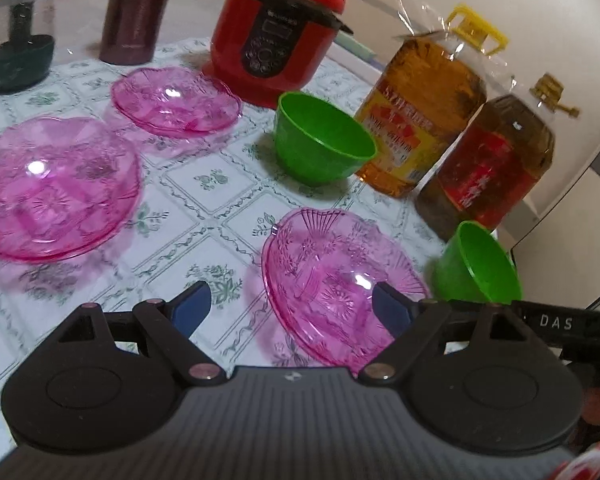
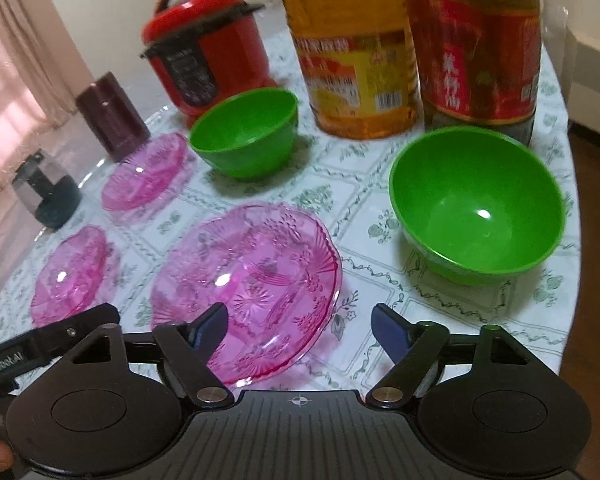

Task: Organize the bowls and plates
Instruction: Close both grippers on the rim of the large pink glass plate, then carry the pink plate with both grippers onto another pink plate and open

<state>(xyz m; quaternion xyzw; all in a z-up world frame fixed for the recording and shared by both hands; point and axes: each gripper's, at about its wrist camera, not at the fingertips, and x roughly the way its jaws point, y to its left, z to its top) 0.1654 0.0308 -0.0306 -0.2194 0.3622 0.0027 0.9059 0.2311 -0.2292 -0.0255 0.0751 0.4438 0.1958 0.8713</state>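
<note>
Surface point(image 1: 204, 200): round, covered in a white cloth with a green floral grid under clear film. All items stand on it.

Background, largest first: two clear plastic oil jugs, one yellow-labelled point(image 2: 356, 60), one red-labelled point(image 2: 476, 52); a red electric pressure cooker point(image 1: 276, 40); a dark maroon cylindrical canister point(image 1: 136, 12); a small clear-and-green chopper jar point(image 1: 18, 36).

Task items: three translucent pink patterned plastic plates. The nearest pink plate point(image 2: 244, 284) lies directly ahead of both of your tools. The other two pink plates point(image 1: 52, 188) point(image 1: 176, 100) sit apart on the left. Two green plastic bowls: the far green bowl point(image 1: 320, 136) stands just in front of the cooker and yellow-labelled jug; the near green bowl point(image 2: 476, 204) stands just before the red-labelled jug, right of the nearest plate.

Your left gripper point(image 1: 292, 304): fingers spread, released; the right one overlaps the plate's near rim, contact not discernible.

Your right gripper point(image 2: 300, 320): fingers released, nothing gripped; the plate's near-right rim lies between them, the left finger over the plate.
</note>
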